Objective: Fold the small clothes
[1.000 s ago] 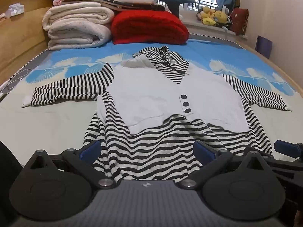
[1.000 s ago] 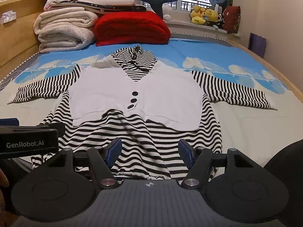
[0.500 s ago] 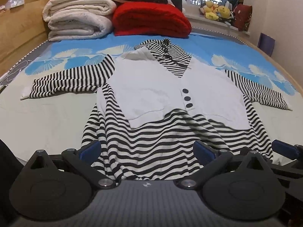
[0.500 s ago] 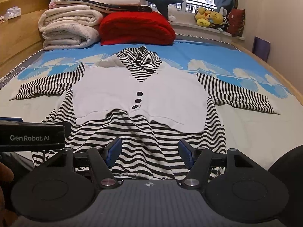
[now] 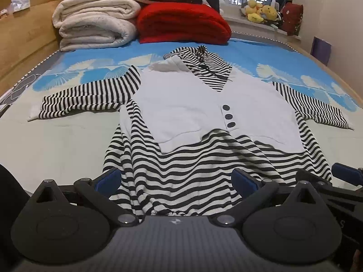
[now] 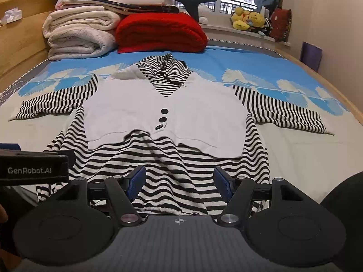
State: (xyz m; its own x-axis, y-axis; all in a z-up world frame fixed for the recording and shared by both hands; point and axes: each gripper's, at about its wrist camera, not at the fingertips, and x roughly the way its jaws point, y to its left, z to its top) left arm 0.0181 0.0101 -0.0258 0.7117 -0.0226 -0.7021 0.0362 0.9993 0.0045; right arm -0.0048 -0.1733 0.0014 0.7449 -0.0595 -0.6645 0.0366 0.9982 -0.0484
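Striped top (image 5: 204, 165) spread flat; right view alone shows "GenRobot.AI" label (image 6: 29, 170).

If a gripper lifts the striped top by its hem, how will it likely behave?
The striped top is probably floppy: its hem already ripples on the bed. It looks light, thin knit, so it should drape. The white vest panel may sag with it.

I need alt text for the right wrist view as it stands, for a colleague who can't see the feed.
A black-and-white striped top with a white vest front lies spread flat on the bed, sleeves out to both sides. The right gripper is open above its hem; folded blankets are stacked at the far end.
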